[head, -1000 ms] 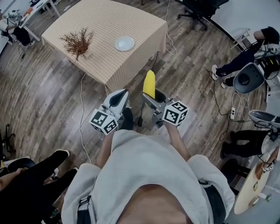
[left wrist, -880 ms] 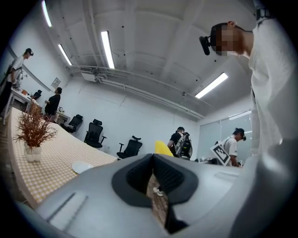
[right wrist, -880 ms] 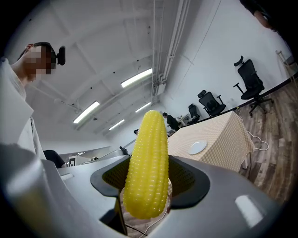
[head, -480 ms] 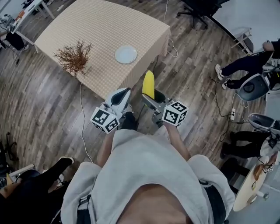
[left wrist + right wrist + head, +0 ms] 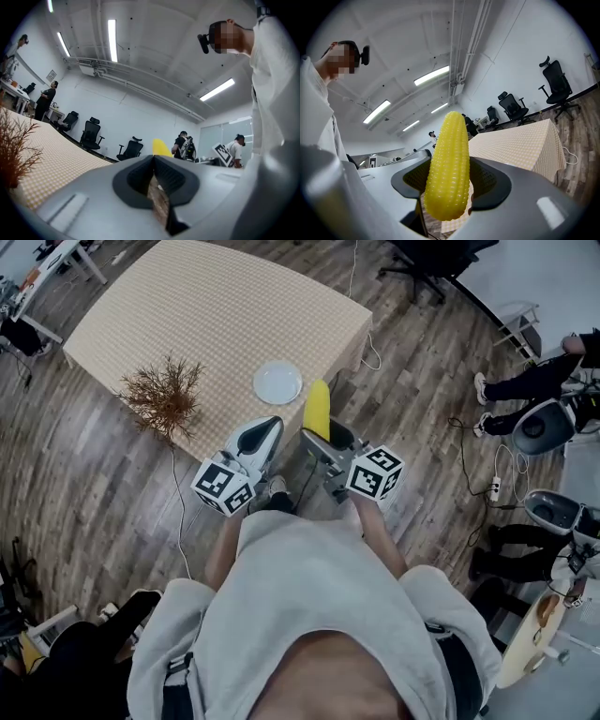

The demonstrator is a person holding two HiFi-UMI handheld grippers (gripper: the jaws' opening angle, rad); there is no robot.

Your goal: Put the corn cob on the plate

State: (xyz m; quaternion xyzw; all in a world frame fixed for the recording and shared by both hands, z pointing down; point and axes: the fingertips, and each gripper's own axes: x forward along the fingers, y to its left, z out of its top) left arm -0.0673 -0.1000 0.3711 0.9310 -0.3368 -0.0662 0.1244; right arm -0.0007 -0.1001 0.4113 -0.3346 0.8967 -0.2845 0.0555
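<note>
Overhead, the right gripper (image 5: 324, 433) holds the corn cob (image 5: 318, 408) upright near the plate (image 5: 277, 382); in its own view the left gripper (image 5: 153, 161) sits pressed together, empty; the right gripper view shows jaws pinching the corn cob low, so lay it flat before releasing.

Readable text: none.
Cubes (image 5: 223, 488) on left gripper (image 5: 269, 425), right gripper (image 5: 317, 435): square patterns, no letters.
Wall sign (image 5: 50, 75), upper left: too small to read.
</note>
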